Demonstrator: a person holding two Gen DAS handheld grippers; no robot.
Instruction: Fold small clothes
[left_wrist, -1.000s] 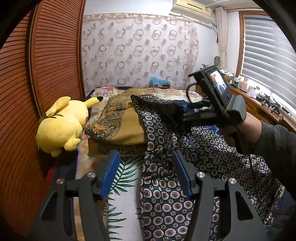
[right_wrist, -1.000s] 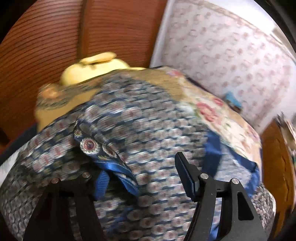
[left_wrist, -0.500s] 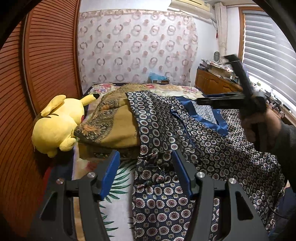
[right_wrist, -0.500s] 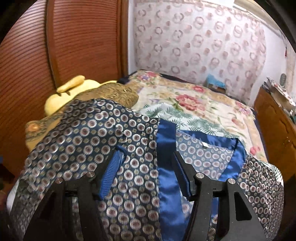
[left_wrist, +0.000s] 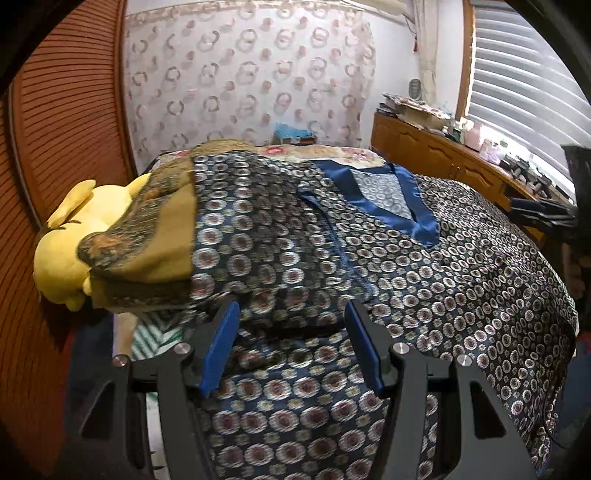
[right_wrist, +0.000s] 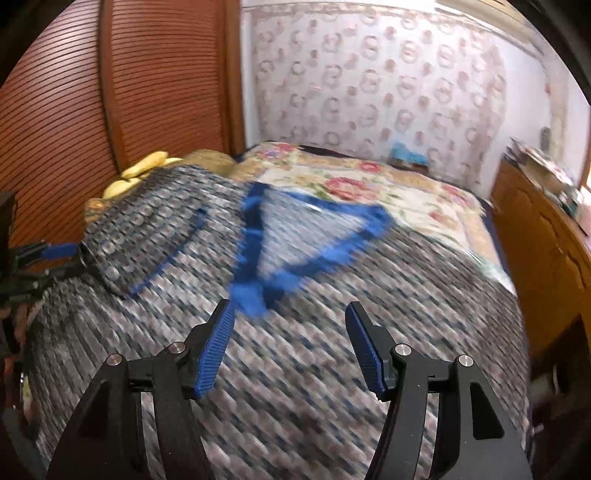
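A dark navy shirt with a circle print (left_wrist: 424, 258) and a blue V-neck collar (left_wrist: 402, 199) lies spread over the bed. One sleeve is folded across its left side. My left gripper (left_wrist: 291, 328) is open and empty, just above the shirt's left lower part. In the right wrist view the shirt (right_wrist: 332, 314) is blurred by motion. My right gripper (right_wrist: 290, 325) is open and empty above the shirt's middle, below the collar (right_wrist: 306, 236). The left gripper shows at that view's left edge (right_wrist: 48, 254).
A yellow plush toy (left_wrist: 77, 240) and a folded ochre patterned cloth (left_wrist: 155, 236) lie at the bed's left side by the wooden slatted door (left_wrist: 55, 147). A wooden cabinet (left_wrist: 436, 151) runs along the right. The floral bedspread (right_wrist: 369, 188) shows beyond the shirt.
The right gripper let go of the sleeve and pulled back to the right. The shirt now lies spread flat. The left gripper moved forward over the shirt's left part.
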